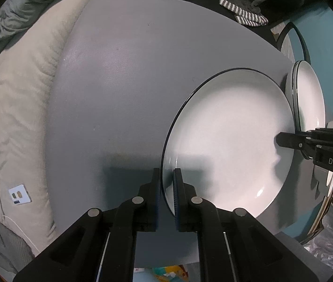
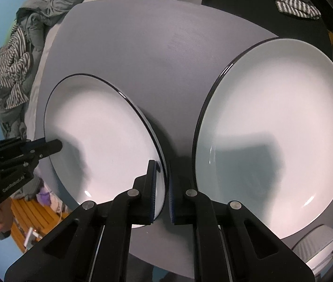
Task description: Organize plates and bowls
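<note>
A grey table carries 2 plates, each white with a thin black rim.

Left to right in the left wrist view: a cream cushion lies along the table's left edge, then bare grey tabletop, then the near plate, then the second plate just beside it at the table's right edge. The near plate is shallow and glossy, with small highlights low on its curve and a shadow across its lower left.

The left gripper points steeply down, and its jaws are clenched on the near plate's left rim, 1 pad outside the black edge and 1 on the white inside. The right gripper reaches in from the right and grasps the same plate's opposite rim.

Left to right in the right wrist view: striped and grey cloth is heaped past the table's left edge; the left gripper bites the near plate's far rim; the right gripper is clamped on that plate's right rim, its jaws nearly closed around the thin edge; a strip of grey table separates this plate from the second plate, which lies flat and untouched, well clear of both grippers.

Count: 2 plates, 2 grippers, both on 1 plate.
</note>
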{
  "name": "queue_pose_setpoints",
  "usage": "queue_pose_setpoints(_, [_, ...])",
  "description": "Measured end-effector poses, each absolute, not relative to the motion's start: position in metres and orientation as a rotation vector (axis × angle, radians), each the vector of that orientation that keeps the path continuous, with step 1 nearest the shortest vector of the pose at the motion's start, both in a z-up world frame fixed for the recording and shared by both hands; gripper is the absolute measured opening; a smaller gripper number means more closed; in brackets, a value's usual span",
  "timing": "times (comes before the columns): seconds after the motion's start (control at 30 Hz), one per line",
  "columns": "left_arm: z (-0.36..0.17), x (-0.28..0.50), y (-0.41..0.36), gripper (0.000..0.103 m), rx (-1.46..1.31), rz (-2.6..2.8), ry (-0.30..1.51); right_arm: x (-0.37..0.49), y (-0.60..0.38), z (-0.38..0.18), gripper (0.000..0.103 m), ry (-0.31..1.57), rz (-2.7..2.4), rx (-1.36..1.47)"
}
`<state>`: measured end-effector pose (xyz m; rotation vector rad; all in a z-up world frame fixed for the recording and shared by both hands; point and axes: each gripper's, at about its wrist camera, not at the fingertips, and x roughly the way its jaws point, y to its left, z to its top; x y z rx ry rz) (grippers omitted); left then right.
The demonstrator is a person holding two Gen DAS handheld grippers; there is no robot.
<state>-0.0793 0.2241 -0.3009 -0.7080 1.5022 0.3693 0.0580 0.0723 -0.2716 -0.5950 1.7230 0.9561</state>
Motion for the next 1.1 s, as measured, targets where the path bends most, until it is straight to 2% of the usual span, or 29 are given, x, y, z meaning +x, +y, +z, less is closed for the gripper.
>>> queue_pose_setpoints(0.23, [-0.303,-0.084,0.229,0.009,-0.743,0.357,1.464,0.061,0.065,-0.275,0.008,1.723,0.935,-0.552])
queue_pose_setpoints(0.57, [-0.310,-0.102,0.239,0.009,-0.930,0.420,1.405,0.065,0.055,-0.271,0.011,1.690,0.921,-0.524])
queue_pose_setpoints(1.1, [-0.303,-0.107,0.228,0.008,-0.924,0.398,1.416,0.067,0.045,-0.267,0.009,1.721,0.911,-0.494])
